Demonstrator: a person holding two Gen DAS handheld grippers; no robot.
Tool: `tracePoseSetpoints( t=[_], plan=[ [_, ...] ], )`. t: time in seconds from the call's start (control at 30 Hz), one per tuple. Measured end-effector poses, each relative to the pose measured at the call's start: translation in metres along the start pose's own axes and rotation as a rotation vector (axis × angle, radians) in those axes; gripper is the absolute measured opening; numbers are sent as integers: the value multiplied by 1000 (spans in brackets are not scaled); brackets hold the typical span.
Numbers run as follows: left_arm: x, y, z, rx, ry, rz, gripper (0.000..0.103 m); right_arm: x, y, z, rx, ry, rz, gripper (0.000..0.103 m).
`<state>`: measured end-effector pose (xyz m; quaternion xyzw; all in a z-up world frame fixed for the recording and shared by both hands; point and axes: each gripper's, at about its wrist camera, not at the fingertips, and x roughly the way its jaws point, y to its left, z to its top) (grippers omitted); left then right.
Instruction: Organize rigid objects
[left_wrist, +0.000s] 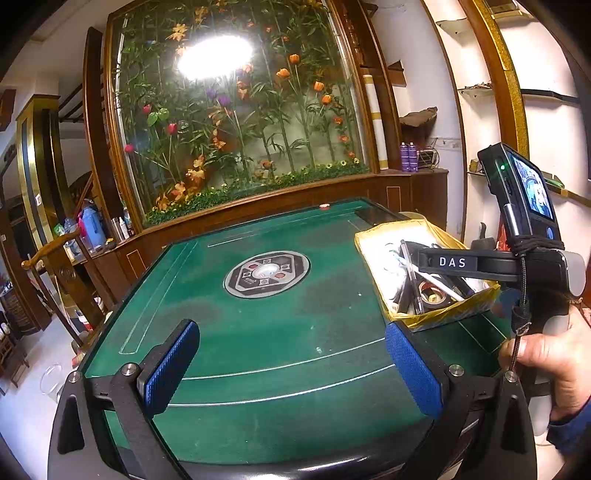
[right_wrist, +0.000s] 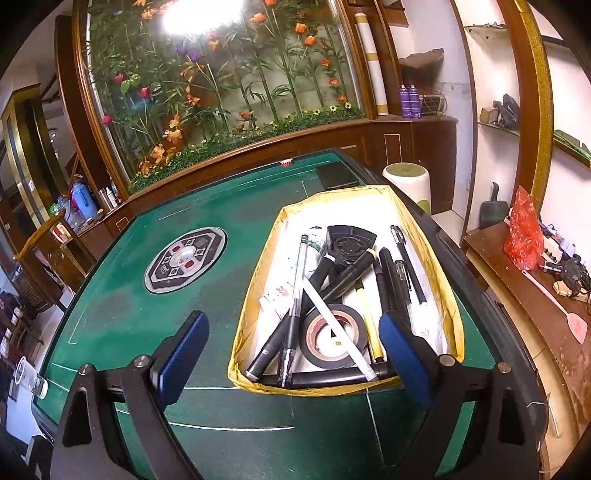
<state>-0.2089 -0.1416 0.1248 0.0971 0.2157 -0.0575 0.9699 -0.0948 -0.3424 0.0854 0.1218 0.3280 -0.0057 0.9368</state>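
— Box (right_wrist: 452, 321), yellow-walled with a white floor, sits on the right side of the green table (right_wrist: 122, 295), its right wall running close along the table's right rim.

— And the far end?

— A dark flat slab (right_wrist: 337, 176) lies just beyond the box's far wall, near the far right corner. Left of the box the felt is open all the way to the round centre panel (right_wrist: 184, 260) and on to the left rim.

— What's inside?

— A black tape roll (right_wrist: 334, 338) near the front wall, a white stick (right_wrist: 338, 326) lying across it, several black pens (right_wrist: 391, 284) and tubes piled lengthwise, and a black fan-shaped piece (right_wrist: 351, 242) at the far end.

— The grippers?

— Right gripper (right_wrist: 293, 363) hangs over the box's near left corner, jaws spread wide and holding nothing: one finger over bare felt, the other above the box's near right part. Left gripper (left_wrist: 291, 373) is over the near felt, also spread wide and bare. From its view the right hand (left_wrist: 554, 373) and its tool are at the right, over the box (left_wrist: 369, 236).

— Smallest thing?

— A little red-and-white object (right_wrist: 285, 162) at the far edge; I can't tell what it is.
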Motion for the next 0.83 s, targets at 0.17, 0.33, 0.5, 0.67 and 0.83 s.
tracePoseSetpoints(
  t=[0.17, 0.33, 0.5, 0.67, 0.83],
  plan=[
    [1, -1, -1, 0, 8, -3, 102, -2, 7, -1, -13, -5, 2, 93],
    [3, -5, -3, 10, 13, -26, 102, -3, 8, -2, -13, -8, -3, 93],
    [4, -14, -3, 28, 32, -73, 102, -3, 6, -3, -8, -11, -5, 93],
    [-1, -20, -4, 44, 35, -109, 102, -3, 2, -5, 4, -16, -7, 93],
    [-5, -22, -5, 57, 15, -78, 102, -3, 1, -5, 4, -16, -8, 93]
  ],
)
